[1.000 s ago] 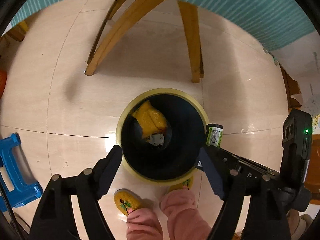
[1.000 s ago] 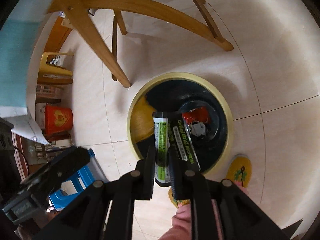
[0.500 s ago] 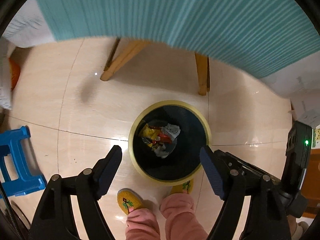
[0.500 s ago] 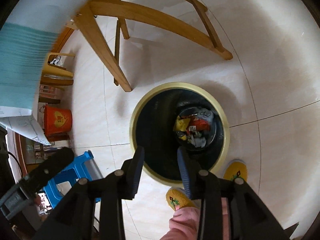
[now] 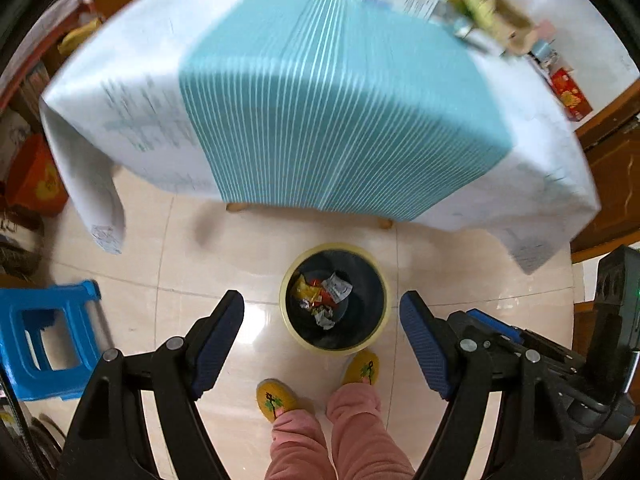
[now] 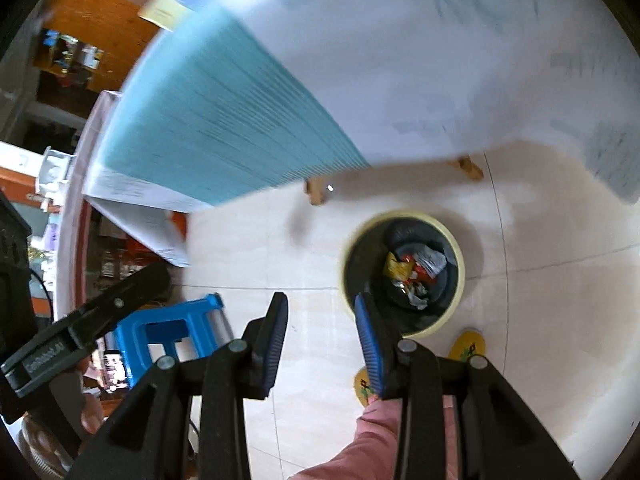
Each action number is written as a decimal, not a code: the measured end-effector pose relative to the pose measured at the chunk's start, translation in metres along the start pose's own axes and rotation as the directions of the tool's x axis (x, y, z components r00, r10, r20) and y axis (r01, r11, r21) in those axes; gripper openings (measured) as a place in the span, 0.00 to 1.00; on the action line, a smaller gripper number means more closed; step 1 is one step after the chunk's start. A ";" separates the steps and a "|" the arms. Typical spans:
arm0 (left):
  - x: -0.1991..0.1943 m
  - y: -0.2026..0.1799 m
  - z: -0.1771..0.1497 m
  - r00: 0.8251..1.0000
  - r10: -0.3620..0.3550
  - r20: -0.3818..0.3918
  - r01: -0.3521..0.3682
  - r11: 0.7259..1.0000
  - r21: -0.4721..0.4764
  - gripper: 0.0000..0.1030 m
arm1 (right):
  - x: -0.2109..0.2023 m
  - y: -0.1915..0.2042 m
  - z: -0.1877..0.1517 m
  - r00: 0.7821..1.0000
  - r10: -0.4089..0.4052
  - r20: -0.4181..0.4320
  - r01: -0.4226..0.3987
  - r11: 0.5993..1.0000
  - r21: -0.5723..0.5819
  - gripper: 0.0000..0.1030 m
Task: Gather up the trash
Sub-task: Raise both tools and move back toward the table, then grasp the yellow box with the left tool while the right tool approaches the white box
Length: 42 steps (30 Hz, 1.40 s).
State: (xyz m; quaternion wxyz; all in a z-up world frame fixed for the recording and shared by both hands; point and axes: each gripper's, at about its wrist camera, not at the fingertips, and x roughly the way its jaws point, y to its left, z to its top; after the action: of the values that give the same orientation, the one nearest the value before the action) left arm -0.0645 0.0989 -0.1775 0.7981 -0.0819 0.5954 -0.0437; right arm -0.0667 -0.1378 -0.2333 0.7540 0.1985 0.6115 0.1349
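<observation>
Hovering high over desk (image 5: 340, 120) with teal striped cloth; clutter at far edge blurred, likely next trash, light crinkly packaging, best pinched across flat middle. Bin (image 5: 335, 297) on floor beside desk, holding crumpled wrappers (image 5: 322, 294), well below both pairs of fingers. Left gripper (image 5: 322, 344) fingers spread wide, empty. Right gripper (image 6: 321, 338) fingers apart, narrower gap, nothing between.
</observation>
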 end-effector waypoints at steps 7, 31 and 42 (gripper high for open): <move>-0.087 -0.017 0.017 0.996 -0.033 0.081 0.027 0.997 0.069 0.76 | -0.074 0.043 0.005 0.997 0.034 0.070 -0.032 0.999 -0.031 0.34; -0.245 -0.035 0.065 0.940 -0.065 0.335 -0.027 0.965 0.263 0.84 | -0.235 0.119 0.031 0.921 -0.012 0.390 0.046 0.996 -0.078 0.42; -0.202 -0.026 0.142 0.960 0.008 0.278 -0.084 0.961 0.263 0.84 | -0.203 0.128 0.101 0.947 0.023 0.320 -0.011 0.999 -0.039 0.42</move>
State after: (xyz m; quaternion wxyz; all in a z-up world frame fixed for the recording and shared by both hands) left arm 0.0142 0.1181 0.0572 0.8773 0.0375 0.4690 -0.0948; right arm -0.0066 -0.1282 0.0198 0.8457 0.2091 0.4765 0.1186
